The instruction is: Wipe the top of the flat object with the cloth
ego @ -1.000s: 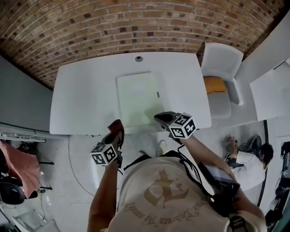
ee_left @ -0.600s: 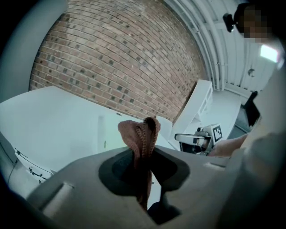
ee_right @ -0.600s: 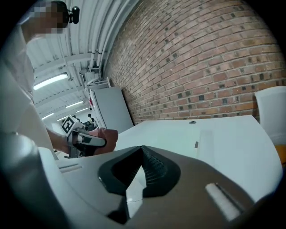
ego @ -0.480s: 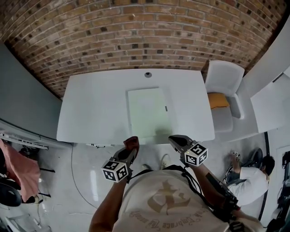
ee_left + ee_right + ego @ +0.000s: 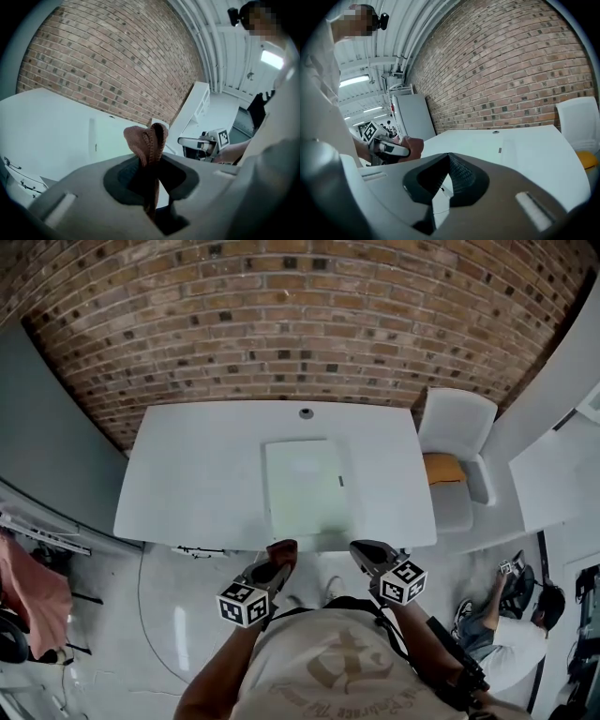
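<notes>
Surface (image 5: 187, 484): white, rectangular, carrying the flat object (image 5: 305, 488) near its middle.
Flat object: pale green panel lying flat, its top bare, with a small dark tab on its right edge.
Cloth (image 5: 146, 139): reddish-brown and bunched in folds. It hangs in the air just short of the flat object's near left corner and does not touch it.
Left tongs (image 5: 277, 561): pinching the cloth, whose folds stand up past the tips. Held off the near edge of the surface, apart from the flat object.
Right tongs (image 5: 364, 554): pressed together with nothing between them, just short of the flat object's near right corner and clear of the surface.
Round fitting (image 5: 306, 413): small, grey, beyond the flat object's far edge.
Brick wall (image 5: 281, 324): behind the flat object's far side.
Chair (image 5: 457, 418): white, to the right of the flat object, past the end of the surface. An orange item (image 5: 443, 468) lies on its seat.
Person (image 5: 511, 634): on the floor, well to the right of the flat object.
</notes>
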`<state>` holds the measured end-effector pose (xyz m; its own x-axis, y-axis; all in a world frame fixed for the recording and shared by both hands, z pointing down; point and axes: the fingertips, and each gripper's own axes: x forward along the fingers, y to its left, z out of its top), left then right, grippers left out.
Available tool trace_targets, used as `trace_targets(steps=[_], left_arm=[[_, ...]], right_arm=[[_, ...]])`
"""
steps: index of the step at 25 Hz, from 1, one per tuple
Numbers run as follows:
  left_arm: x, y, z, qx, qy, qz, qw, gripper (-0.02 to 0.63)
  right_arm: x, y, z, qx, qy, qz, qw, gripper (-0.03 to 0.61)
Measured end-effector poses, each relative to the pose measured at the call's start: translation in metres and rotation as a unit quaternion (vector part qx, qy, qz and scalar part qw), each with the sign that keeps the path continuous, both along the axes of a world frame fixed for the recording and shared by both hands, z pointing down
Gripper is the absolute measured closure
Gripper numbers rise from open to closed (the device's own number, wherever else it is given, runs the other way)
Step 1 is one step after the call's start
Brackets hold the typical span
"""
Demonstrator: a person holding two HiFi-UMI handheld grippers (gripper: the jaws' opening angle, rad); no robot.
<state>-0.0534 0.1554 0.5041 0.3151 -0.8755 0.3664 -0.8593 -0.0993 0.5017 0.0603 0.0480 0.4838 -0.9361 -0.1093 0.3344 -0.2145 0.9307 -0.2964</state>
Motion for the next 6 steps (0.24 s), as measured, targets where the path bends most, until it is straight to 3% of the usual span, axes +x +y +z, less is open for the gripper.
trace_targets(steps=[6], left_arm=[[0.0048,-0.0033,-0.0076,0.006,-0.006,0.011,0.9999,0.538]], right_arm=[[0.0120,-0.0029,-0.0086,-0.009,-0.008,0.026,1.000,0.571]])
